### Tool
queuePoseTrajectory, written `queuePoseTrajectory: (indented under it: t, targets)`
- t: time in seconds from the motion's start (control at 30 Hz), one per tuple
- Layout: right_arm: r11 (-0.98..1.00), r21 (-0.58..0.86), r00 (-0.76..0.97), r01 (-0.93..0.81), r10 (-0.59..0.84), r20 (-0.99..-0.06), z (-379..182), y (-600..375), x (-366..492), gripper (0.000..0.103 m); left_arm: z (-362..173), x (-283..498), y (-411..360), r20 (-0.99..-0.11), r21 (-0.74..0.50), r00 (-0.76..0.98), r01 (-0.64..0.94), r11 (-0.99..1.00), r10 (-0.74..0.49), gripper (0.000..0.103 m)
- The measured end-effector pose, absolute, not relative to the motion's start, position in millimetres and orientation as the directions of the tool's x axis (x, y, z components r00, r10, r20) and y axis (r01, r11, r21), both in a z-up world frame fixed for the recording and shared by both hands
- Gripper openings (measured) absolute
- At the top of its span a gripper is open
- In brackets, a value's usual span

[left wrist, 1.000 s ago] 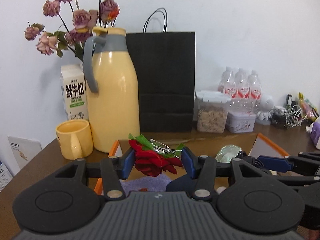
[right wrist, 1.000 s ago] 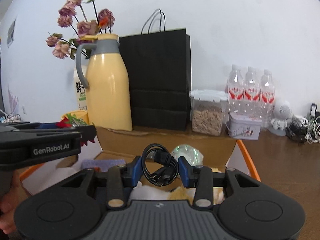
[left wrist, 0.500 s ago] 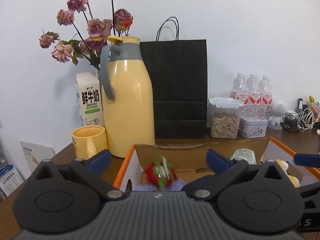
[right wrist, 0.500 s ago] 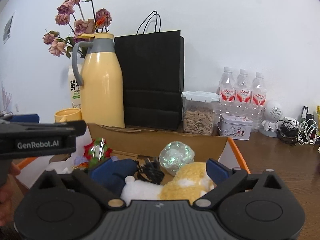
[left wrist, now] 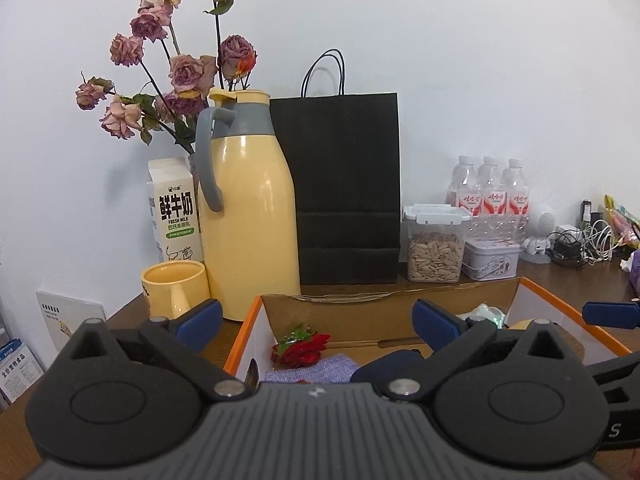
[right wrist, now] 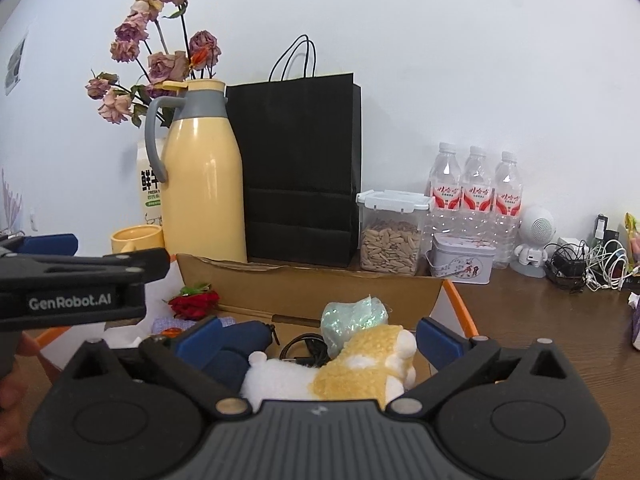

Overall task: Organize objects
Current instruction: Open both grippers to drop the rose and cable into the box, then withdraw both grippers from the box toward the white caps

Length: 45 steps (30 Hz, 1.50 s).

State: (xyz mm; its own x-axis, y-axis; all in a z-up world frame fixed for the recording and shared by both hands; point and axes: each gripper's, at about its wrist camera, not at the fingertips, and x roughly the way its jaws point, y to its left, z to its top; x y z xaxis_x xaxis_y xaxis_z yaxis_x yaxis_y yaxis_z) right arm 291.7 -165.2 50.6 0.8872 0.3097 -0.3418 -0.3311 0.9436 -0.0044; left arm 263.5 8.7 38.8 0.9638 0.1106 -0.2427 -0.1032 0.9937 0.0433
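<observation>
Red artificial rose [left wrist: 301,350] lies inside the cardboard box [left wrist: 352,312], at lower centre of the left wrist view, below and between the two blue pads of the left gripper [left wrist: 318,318] but touching neither. Left jaws stand wide apart, nothing between them. In the right wrist view the black coiled cable [right wrist: 306,350] rests on the box floor at centre frame, between the blue pads of the right gripper [right wrist: 318,340] and clear of both; right jaws also spread fully, empty.

Change against one second ago: the rose was then clamped between the left pads and the cable loop was pinched between the right pads. Both are now released and sit in the box. Both views now show the box from further back and the pads far apart.

Appearance: rose has a deep red head with green leaves and lies on its side by the box's left wall, beside a lilac cloth [left wrist: 314,368]. Cable is thin, black, loosely looped, just left of a yellow-and-white plush toy [right wrist: 340,372] and below an iridescent green ball [right wrist: 352,316]. A dark blue pouch [right wrist: 240,344] lies left of the cable.
</observation>
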Motion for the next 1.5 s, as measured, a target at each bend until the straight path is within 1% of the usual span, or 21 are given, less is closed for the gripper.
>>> queuePoseTrajectory:
  t: [0.2, 0.5, 0.67, 1.0, 1.23, 1.33, 1.4, 1.47, 1.5]
  targets:
    - [0.946, -0.013, 0.899, -0.325, 0.305, -0.315, 53.4, -177.3, 274.6, 0.103, 38.8, 246.1, 14.2, -0.234, 0.035, 0.967, -0.094, 0.995, 0.100, 0.103]
    - [0.939, -0.042, 0.891, -0.340, 0.308, -0.335, 47.7, -195.3, 238.7, 0.103, 28.7, 209.9, 21.7, -0.260, 0.052, 0.961, -0.089, 0.995, 0.099, 0.103]
    - [0.932, -0.073, 0.876, -0.356, 0.305, -0.375, 38.2, -204.4, 218.3, 0.103, 22.0, 186.8, 24.0, -0.278, 0.076, 0.956, -0.076, 0.994, 0.094, 0.103]
    - [0.927, -0.089, 0.834, -0.364, 0.282, -0.474, 18.0, -215.8, 205.3, 0.103, 4.5, 171.0, 23.0, -0.376, 0.103, 0.922, -0.051, 0.993, 0.086, 0.103]
    - [0.926, -0.052, 0.787, -0.373, 0.286, -0.547, 3.3, -215.4, 217.8, 0.103, -7.5, 175.5, 22.7, -0.426, 0.094, 0.902, -0.034, 0.995, 0.071, 0.103]
    - [0.920, -0.036, 0.777, -0.391, 0.308, -0.549, 2.8, -214.6, 218.5, 0.099, -10.3, 179.5, 25.4, -0.446, 0.075, 0.893, -0.039, 0.996, 0.068, 0.103]
    - [0.916, -0.023, 0.766, -0.401, 0.321, -0.557, 2.2, -213.2, 220.5, 0.090, -11.3, 180.7, 26.7, -0.455, 0.068, 0.888, -0.041, 0.997, 0.068, 0.103]
    - [0.914, -0.014, 0.753, -0.406, 0.326, -0.571, 1.2, -210.1, 224.0, 0.084, -11.9, 180.7, 27.4, -0.457, 0.066, 0.887, -0.041, 0.997, 0.067, 0.103]
    - [0.912, -0.008, 0.747, -0.410, 0.331, -0.576, 0.9, -208.3, 226.2, 0.083, -11.9, 180.6, 27.4, -0.457, 0.066, 0.887, -0.040, 0.997, 0.066, 0.103]
